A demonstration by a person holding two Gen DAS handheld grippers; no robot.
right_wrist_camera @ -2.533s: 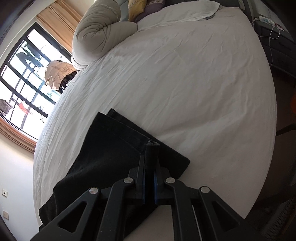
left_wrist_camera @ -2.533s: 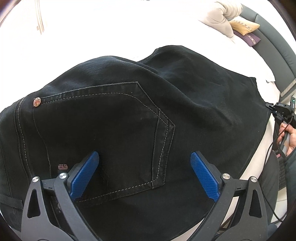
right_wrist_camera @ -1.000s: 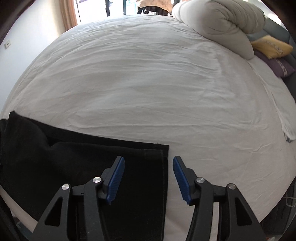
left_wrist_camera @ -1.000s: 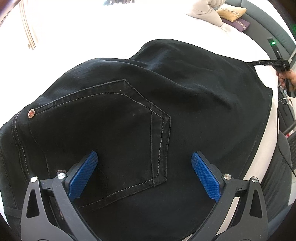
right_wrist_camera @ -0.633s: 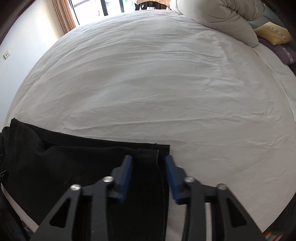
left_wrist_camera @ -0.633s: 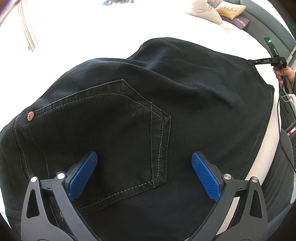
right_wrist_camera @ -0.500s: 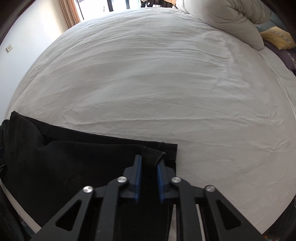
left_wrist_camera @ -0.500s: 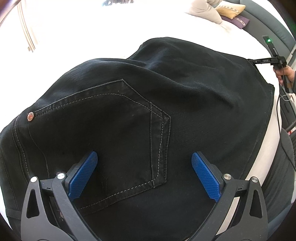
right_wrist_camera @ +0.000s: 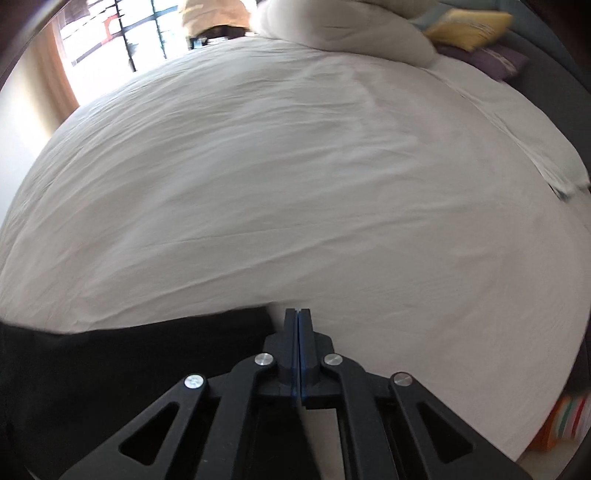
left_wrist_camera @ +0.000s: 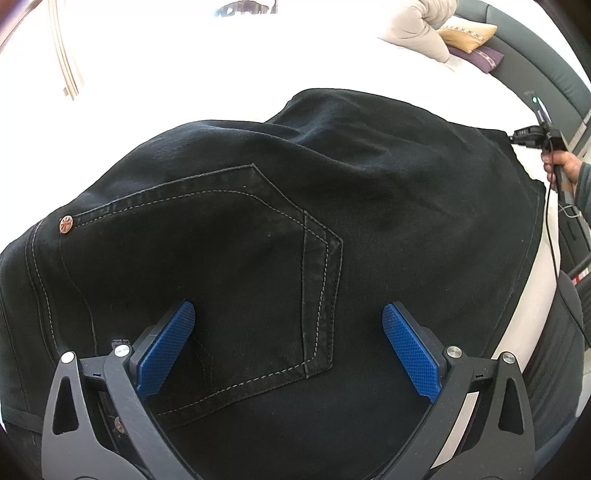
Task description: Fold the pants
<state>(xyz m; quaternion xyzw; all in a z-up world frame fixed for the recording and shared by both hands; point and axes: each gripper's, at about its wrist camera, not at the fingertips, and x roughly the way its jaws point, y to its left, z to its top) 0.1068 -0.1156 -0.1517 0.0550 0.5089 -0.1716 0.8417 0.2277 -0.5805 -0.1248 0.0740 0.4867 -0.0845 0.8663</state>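
Black pants [left_wrist_camera: 332, 221] are lying spread on the white bed [right_wrist_camera: 295, 184], back pocket [left_wrist_camera: 229, 266] up. Left hand-held gripper [left_wrist_camera: 288, 343] is hovering over the pocket, blue pads wide apart. Right hand-held gripper [right_wrist_camera: 297, 314] is showing pads pressed together beside the pants' edge; any pinched cloth is not visible.

1. Location: a home bedroom.
2. A white bed sheet [right_wrist_camera: 295, 184] is spreading ahead of the closed right gripper [right_wrist_camera: 297, 314].
3. A rolled duvet [right_wrist_camera: 343, 26] and a yellow cushion [right_wrist_camera: 469, 22] are lying far ahead.
4. A grey padded headboard [left_wrist_camera: 535, 70] is running along the far right.
5. A curtained window [right_wrist_camera: 110, 33] is admitting daylight far ahead on the left.
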